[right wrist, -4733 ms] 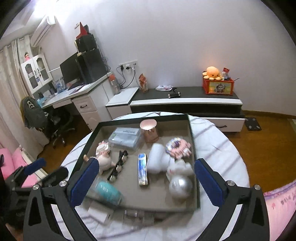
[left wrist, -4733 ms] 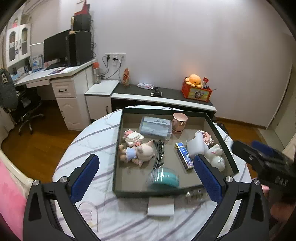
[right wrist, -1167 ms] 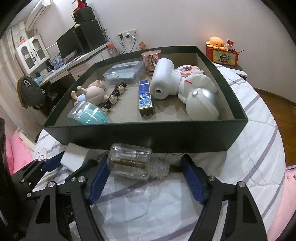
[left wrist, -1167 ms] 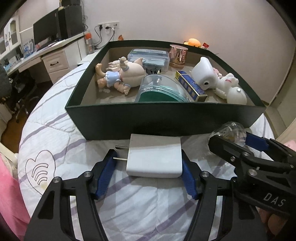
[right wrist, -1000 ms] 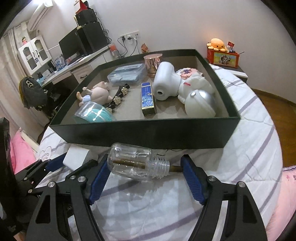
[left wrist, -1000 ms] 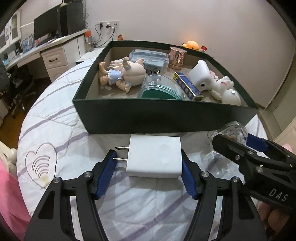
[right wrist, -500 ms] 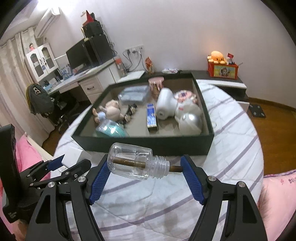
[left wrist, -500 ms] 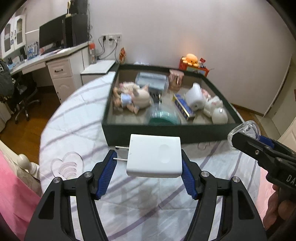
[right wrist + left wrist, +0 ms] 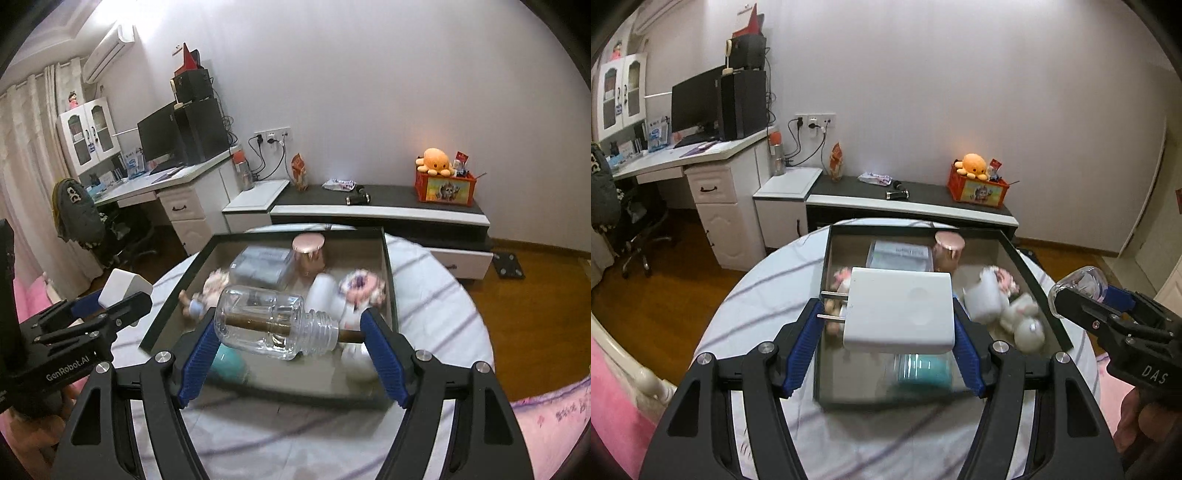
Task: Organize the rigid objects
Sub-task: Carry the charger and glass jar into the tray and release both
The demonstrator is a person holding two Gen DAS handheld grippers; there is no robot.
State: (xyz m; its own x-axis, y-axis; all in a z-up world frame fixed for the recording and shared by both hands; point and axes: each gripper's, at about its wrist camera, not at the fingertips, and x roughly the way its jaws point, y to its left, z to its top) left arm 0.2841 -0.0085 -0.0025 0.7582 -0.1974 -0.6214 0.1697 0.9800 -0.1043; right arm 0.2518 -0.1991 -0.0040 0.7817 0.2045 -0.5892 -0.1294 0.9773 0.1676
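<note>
My left gripper [image 9: 886, 343] is shut on a white plug adapter [image 9: 899, 309], prongs pointing left, held high above the dark green tray [image 9: 823, 280]. It also shows in the right wrist view [image 9: 123, 287]. My right gripper [image 9: 290, 343] is shut on a clear glass bottle [image 9: 264, 317] lying sideways with a brown stick inside, above the tray [image 9: 388, 266]. The bottle's base shows in the left wrist view [image 9: 1078, 286]. The tray holds a doll [image 9: 207, 291], a grey box [image 9: 262, 266], a pink cup [image 9: 308, 251] and white toys [image 9: 1001, 306].
The tray sits on a round table with a striped white cloth [image 9: 768, 280]. Behind stand a low dark cabinet [image 9: 380, 210] with an orange toy box [image 9: 443, 188] and a white desk with a monitor [image 9: 698, 107]. Pink bedding [image 9: 554, 417] lies at the right.
Both grippers have lifted their objects off the table from in front of the tray and now hold them high over the tray. Both stay shut.
</note>
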